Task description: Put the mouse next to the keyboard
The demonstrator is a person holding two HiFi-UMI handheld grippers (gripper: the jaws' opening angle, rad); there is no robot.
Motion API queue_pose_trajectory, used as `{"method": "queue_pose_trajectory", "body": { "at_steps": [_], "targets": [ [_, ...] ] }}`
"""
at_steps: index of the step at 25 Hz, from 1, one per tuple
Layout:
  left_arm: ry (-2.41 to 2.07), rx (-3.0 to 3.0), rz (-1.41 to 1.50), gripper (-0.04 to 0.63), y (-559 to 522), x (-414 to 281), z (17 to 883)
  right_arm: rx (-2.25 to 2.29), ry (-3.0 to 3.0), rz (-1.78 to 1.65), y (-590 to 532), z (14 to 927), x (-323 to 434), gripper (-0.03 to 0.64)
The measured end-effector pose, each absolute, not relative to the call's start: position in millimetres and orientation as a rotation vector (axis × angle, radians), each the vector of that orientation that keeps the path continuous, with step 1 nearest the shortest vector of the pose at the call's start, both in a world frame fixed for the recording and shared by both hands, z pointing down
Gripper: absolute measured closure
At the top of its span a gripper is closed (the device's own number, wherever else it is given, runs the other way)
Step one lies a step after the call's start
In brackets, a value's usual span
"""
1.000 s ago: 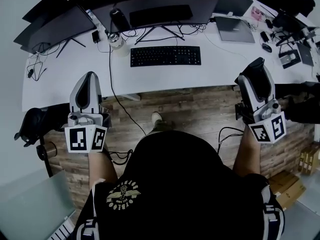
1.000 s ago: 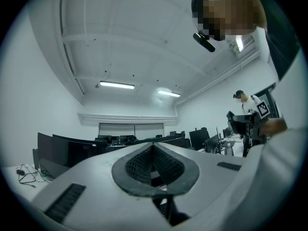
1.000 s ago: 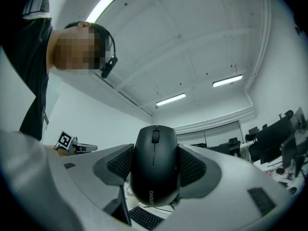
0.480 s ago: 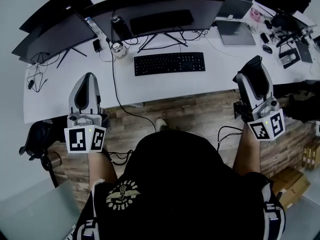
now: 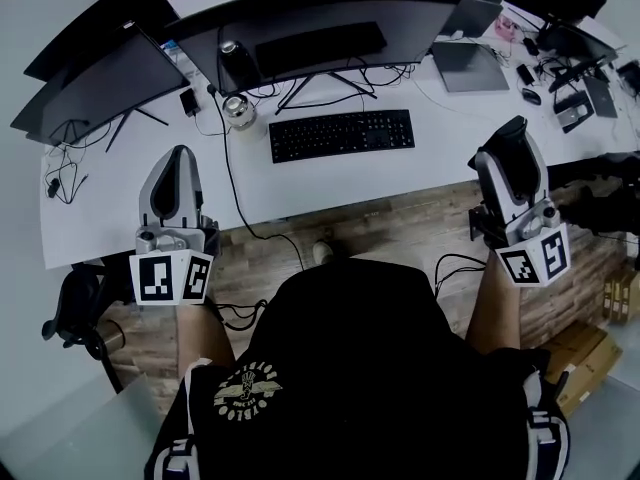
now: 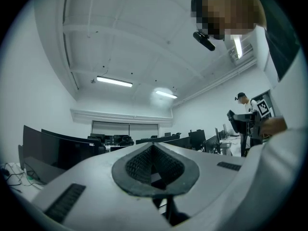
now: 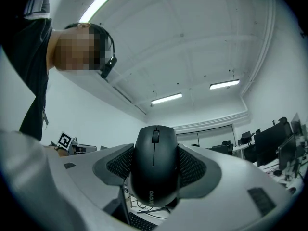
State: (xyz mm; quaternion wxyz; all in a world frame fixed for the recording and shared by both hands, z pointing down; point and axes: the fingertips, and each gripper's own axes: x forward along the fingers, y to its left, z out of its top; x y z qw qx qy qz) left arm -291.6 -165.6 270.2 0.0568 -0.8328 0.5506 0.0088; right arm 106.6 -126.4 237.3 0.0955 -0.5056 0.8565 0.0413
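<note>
A black keyboard point(image 5: 342, 135) lies on the white desk point(image 5: 420, 163), in front of the wide monitor. My right gripper point(image 5: 512, 140) hangs over the desk's front right edge, to the right of the keyboard and nearer to me. It is shut on a black mouse point(image 7: 154, 165), which sits between the ribbed pads point(image 7: 192, 170) with its wheel up. The mouse shows in the head view as a dark cap point(image 5: 515, 128) at the jaw tips. My left gripper point(image 5: 177, 160) is over the desk's left front part. Its pads point(image 6: 139, 165) are together with nothing between them.
A curved monitor point(image 5: 320, 23) and a second screen point(image 5: 90, 83) stand behind the keyboard. A glass jar point(image 5: 238, 111), a dark bottle point(image 5: 238, 63) and cables lie at the left, a laptop point(image 5: 470, 63) at the right. The wooden floor point(image 5: 400, 228) and cardboard boxes point(image 5: 575, 353) lie below.
The desk and keyboard have slid lower in the head view, so they are closer. Both grippers keep about the same places in the view, and the mouse stays held.
</note>
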Motion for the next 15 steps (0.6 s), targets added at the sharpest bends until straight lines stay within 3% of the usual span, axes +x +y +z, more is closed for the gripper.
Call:
{"method": "queue_pose_trajectory", "body": {
  "at_steps": [15],
  "targets": [
    [1.688,-2.525,0.008,0.594,-195.3,-284.3,277.7,-1.488,2.549,0.124,-163.6,237.9,114.3,0.332]
  ]
}}
